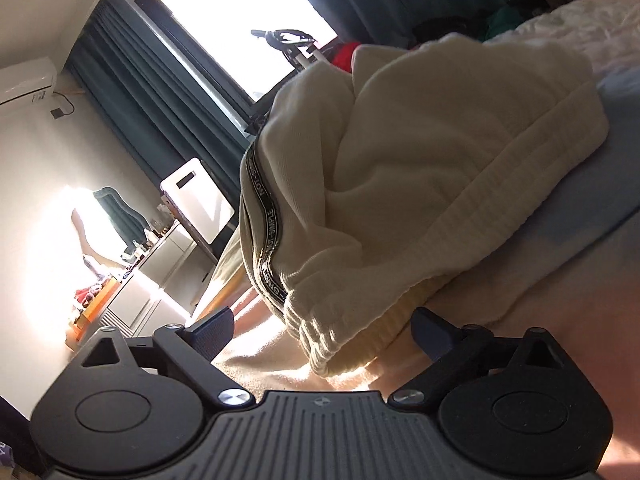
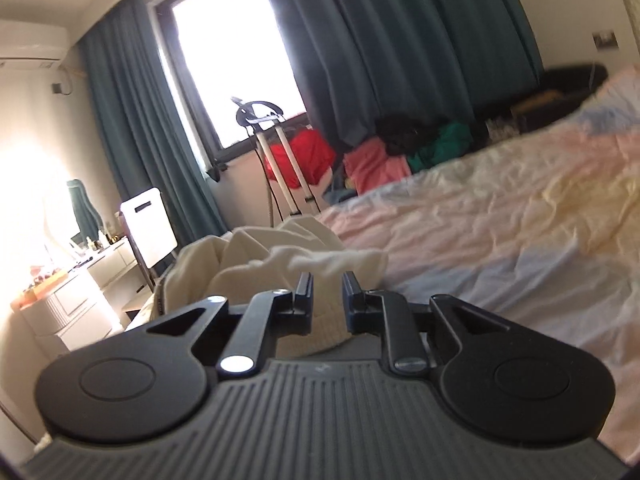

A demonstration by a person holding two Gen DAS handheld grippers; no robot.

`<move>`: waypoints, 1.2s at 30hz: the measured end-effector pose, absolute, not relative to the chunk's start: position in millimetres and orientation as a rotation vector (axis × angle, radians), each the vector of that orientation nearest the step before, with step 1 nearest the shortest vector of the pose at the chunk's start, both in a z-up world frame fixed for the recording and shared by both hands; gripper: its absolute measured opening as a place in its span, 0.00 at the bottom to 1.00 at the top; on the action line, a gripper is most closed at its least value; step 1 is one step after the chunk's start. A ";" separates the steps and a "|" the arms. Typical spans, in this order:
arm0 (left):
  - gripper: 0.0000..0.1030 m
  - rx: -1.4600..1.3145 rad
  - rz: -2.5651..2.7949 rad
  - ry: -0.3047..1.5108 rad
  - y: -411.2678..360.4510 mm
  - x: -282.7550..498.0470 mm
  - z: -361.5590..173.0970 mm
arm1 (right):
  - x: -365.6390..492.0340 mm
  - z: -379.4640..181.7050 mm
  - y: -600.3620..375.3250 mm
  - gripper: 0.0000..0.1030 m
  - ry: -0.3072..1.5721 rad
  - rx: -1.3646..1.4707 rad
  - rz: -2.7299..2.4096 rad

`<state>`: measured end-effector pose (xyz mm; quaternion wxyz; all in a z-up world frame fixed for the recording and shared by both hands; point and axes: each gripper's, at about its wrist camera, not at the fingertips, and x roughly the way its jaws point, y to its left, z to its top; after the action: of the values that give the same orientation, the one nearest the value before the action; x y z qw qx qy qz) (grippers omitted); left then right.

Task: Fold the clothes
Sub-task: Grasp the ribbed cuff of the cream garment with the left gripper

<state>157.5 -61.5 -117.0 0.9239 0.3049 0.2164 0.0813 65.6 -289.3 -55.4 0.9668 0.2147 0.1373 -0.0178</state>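
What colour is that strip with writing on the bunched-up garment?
Black with white lettering, running along the cream ribbed knit garment; clearest in the left wrist view.

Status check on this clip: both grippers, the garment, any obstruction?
Left gripper open, cuff of cream garment between its fingers. Right gripper open, nothing gripped. Garment bunched on the bed. Nothing in the way.

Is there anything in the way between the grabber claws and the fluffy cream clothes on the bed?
Nothing visible. The open left gripper sits right at the ribbed hem of the cream knit garment, with only bare pastel bedsheet around. The right gripper also points straight at it, with its jaws narrowly apart.
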 end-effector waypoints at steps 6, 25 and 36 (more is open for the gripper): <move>0.44 0.393 0.169 0.354 -36.4 164.8 -90.9 | 94.9 -83.6 -299.9 0.18 0.341 0.488 -0.046; 0.10 -0.067 -0.052 0.156 58.3 68.1 62.2 | 98.3 -102.7 -226.7 0.78 0.463 0.315 0.128; 0.10 -0.300 0.011 0.245 144.1 98.6 34.4 | 150.4 -148.5 -210.0 0.77 0.592 0.388 0.085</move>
<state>98.6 144.1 34.4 0.9813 -0.1489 0.1217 0.0052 150.4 -210.0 -148.5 0.9372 0.1900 0.2897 0.0414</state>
